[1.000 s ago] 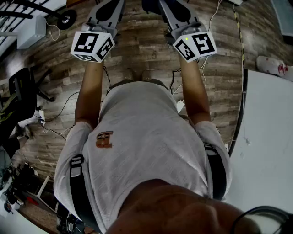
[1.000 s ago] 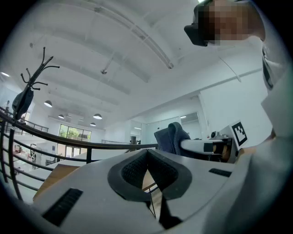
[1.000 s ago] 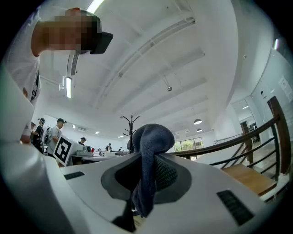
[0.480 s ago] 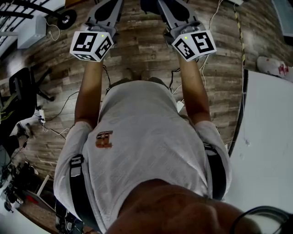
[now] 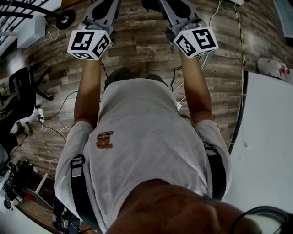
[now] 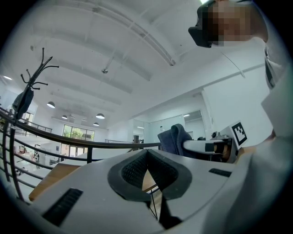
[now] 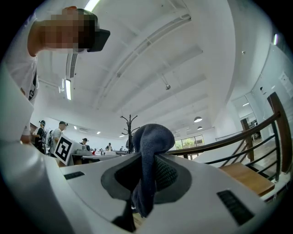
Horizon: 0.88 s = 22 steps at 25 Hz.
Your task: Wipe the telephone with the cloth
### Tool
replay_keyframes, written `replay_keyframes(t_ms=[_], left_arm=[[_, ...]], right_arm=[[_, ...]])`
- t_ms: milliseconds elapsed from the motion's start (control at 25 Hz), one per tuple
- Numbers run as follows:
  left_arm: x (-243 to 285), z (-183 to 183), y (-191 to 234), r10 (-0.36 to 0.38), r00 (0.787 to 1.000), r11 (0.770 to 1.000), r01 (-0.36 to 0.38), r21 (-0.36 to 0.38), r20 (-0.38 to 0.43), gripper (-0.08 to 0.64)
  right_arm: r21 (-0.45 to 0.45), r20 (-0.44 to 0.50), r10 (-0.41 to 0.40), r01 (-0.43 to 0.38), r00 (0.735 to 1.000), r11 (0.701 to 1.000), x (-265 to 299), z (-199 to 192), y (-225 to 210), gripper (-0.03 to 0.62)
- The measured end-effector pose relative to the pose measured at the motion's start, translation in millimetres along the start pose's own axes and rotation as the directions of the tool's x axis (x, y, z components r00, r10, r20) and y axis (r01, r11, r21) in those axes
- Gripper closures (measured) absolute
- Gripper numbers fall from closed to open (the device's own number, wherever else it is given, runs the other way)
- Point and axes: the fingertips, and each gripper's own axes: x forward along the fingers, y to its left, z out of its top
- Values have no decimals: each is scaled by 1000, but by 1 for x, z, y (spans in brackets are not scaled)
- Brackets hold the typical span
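No telephone shows in any view. My right gripper (image 7: 145, 157) is shut on a dark blue cloth (image 7: 153, 141), which bulges out above the jaws and hangs down between them. My left gripper (image 6: 147, 157) is shut with nothing between its ribbed pads. In the head view both are held out over the wooden floor, the left gripper (image 5: 101, 11) at upper left and the right gripper (image 5: 177, 10) at upper right, their tips cut off by the top edge. The left gripper view also catches the cloth (image 6: 176, 139) in the other gripper.
A white table (image 5: 270, 137) fills the right side of the head view, with a red-and-white object (image 5: 274, 68) near its far corner. A black office chair (image 5: 20, 91) and cables (image 5: 55, 130) lie on the floor at left. A railing (image 6: 55, 144) and a coat stand (image 7: 129, 128) are around.
Both grippers have drifted slightly farther out from the person's body. The jaws and the cloth stay as they were.
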Motion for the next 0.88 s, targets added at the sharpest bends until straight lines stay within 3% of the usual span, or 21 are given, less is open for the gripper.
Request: replay_keyframes(t_ms=[480, 880], left_arm=[[45, -9, 41, 14, 1000, 1000, -14, -3, 10, 541], [141, -32, 153, -2, 1000, 1000, 2, 3, 2, 541]], right_arm=[[-12, -13, 6, -6, 1000, 1000, 40, -10, -41, 520], [-29, -48, -32, 30, 998, 999, 149, -41, -121, 520]])
